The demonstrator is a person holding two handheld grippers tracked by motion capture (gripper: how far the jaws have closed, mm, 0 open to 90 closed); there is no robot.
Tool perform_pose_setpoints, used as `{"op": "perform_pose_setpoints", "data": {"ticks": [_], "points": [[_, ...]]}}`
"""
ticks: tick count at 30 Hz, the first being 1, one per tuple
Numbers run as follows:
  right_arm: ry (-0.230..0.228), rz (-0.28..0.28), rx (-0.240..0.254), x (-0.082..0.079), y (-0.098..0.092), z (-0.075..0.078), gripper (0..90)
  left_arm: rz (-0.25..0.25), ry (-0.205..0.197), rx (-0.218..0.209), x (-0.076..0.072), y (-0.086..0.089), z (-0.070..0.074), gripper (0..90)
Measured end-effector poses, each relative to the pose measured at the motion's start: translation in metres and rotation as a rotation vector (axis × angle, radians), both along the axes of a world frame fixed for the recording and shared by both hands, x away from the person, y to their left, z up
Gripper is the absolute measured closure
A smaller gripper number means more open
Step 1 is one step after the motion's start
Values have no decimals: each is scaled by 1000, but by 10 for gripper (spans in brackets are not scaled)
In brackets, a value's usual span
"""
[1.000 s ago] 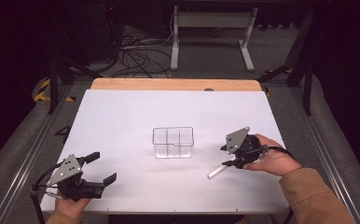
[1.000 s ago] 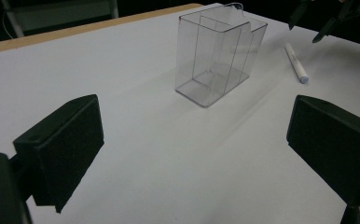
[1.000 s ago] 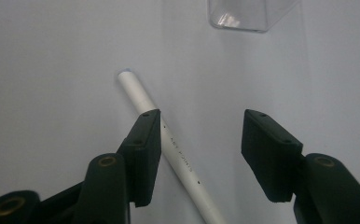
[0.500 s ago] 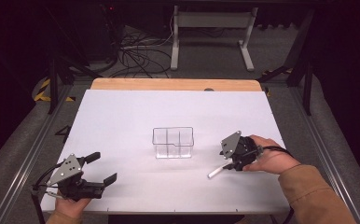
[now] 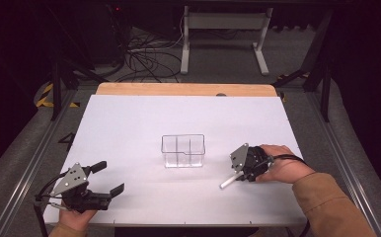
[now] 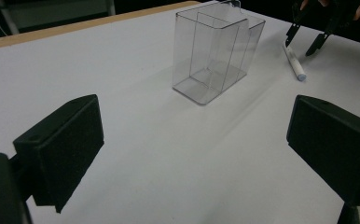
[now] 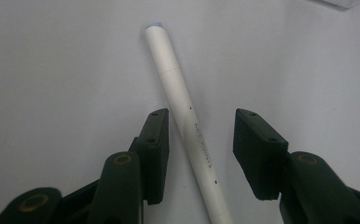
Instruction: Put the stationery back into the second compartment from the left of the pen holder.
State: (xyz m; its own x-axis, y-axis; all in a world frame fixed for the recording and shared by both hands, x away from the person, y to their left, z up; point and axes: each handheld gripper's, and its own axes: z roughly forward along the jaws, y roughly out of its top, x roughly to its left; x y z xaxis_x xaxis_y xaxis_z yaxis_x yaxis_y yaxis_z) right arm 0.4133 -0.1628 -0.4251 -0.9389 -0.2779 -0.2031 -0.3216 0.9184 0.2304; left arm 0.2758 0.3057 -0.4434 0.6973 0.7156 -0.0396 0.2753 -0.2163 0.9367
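Observation:
A white marker lies flat on the white table, to the right of a clear plastic divided box. My right gripper points down over the marker's right end. In the right gripper view the marker runs between the two pads of the right gripper. The jaws have just been closing; the left pad is almost on the barrel, and a gap remains on the right. My left gripper rests at the near left corner, wide open with nothing between its fingers, and faces the box.
The box stands upright near the table's middle with nothing visible inside it. A wooden strip edges the far side of the table. Beyond it are cables and a metal stand on the floor. In the left gripper view the right gripper hovers over the marker.
The right gripper has shifted slightly left and down onto the marker, and its jaws have narrowed around the barrel. The left gripper has stayed put.

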Motion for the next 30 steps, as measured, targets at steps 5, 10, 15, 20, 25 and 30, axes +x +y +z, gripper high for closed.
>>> {"op": "perform_pose_setpoints", "data": {"ticks": [5,10,15,20,25,30], "points": [[-19,32,-18,0,2,-2,596,-1,0,-1,0,0,0,47],[-24,59,-44,0,3,-5,642,-2,0,0,0,0,0,47],[-27,79,-62,0,4,-7,672,-2,0,0,0,0,0,47],[-23,97,-78,0,5,-9,695,-3,-1,3,0,0,0,47],[-20,113,-90,1,6,-11,730,-2,0,3,0,0,0,46],[-23,129,-97,1,7,-12,744,-3,2,2,1,-1,-1,46]]}}
